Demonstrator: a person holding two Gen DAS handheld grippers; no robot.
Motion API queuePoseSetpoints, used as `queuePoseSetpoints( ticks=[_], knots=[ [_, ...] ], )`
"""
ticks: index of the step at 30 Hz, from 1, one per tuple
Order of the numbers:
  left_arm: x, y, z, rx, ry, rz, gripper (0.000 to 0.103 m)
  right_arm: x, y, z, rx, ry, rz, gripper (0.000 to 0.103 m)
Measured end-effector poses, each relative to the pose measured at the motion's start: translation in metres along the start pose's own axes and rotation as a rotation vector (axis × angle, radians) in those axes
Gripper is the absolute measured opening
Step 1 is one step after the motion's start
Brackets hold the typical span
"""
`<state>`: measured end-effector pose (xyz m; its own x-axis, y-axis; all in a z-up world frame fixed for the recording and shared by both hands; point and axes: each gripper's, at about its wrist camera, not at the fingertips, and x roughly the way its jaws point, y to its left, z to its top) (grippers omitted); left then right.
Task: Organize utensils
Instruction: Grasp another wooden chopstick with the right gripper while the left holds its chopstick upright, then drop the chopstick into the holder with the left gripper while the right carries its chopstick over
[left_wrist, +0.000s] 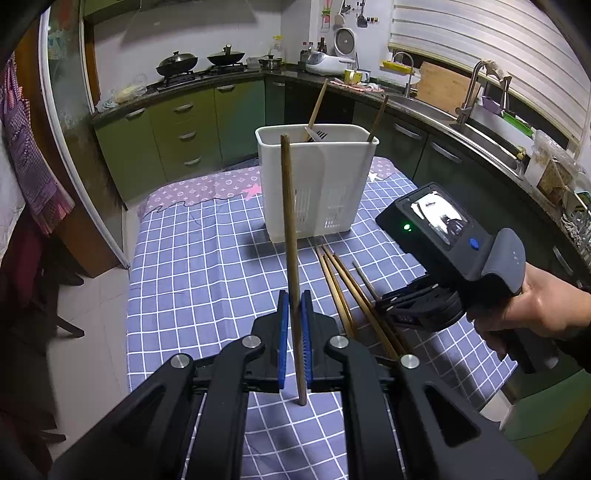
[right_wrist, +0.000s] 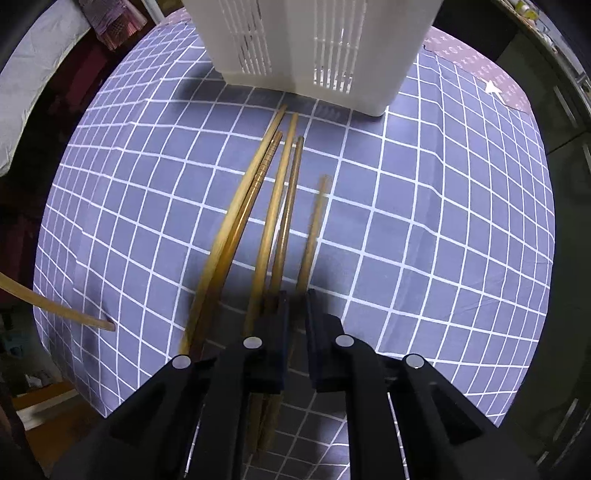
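Observation:
My left gripper (left_wrist: 295, 297) is shut on a wooden chopstick (left_wrist: 290, 221), which stands upright between the blue pads in front of the white slotted utensil basket (left_wrist: 317, 184). Utensil handles stick out of the basket. Several loose chopsticks (right_wrist: 266, 206) lie side by side on the checked cloth, just in front of the basket (right_wrist: 295, 44). My right gripper (right_wrist: 297, 295) points straight down over their near ends, and the rightmost chopstick (right_wrist: 314, 229) runs in between its jaws, which are shut on it. In the left wrist view a hand (left_wrist: 535, 310) holds the right gripper (left_wrist: 388, 301) low over the pile.
The blue checked tablecloth (left_wrist: 207, 258) covers a small table with tiled floor (left_wrist: 92, 332) to its left. Green cabinets, a stove with two woks (left_wrist: 199, 61) and a sink (left_wrist: 480, 133) line the back and right. The left-held chopstick's tip (right_wrist: 74, 314) shows at the left.

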<state>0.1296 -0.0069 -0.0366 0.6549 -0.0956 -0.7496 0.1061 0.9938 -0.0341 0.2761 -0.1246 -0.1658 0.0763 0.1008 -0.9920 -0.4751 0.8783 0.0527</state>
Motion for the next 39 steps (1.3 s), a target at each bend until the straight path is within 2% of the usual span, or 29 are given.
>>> queuePoseSetpoints(
  ticks=[4,12,15,19,28,39],
  knots=[
    [0.0,0.001,0.001,0.003,0.002,0.003,0.007,-0.016,-0.006,-0.005,0.02,-0.052,0.062,0.007],
    [0.0,-0.002,0.001,0.019,0.001,0.003,0.007,-0.098,-0.015,-0.042,0.014,-0.298,0.121,0.007],
    [-0.001,-0.003,0.001,0.019,0.002,0.002,0.007,-0.12,-0.022,-0.062,0.011,-0.385,0.112,0.007],
    [-0.002,-0.003,0.0,0.02,0.0,0.0,0.007,-0.133,-0.029,-0.086,-0.001,-0.452,0.087,0.007],
    [-0.01,-0.008,-0.007,0.034,-0.012,-0.011,0.007,-0.147,-0.029,-0.114,-0.024,-0.512,0.074,0.007],
    [-0.016,-0.007,-0.009,0.035,-0.029,-0.042,0.007,-0.149,-0.03,-0.117,-0.031,-0.516,0.089,0.007]
  ],
)
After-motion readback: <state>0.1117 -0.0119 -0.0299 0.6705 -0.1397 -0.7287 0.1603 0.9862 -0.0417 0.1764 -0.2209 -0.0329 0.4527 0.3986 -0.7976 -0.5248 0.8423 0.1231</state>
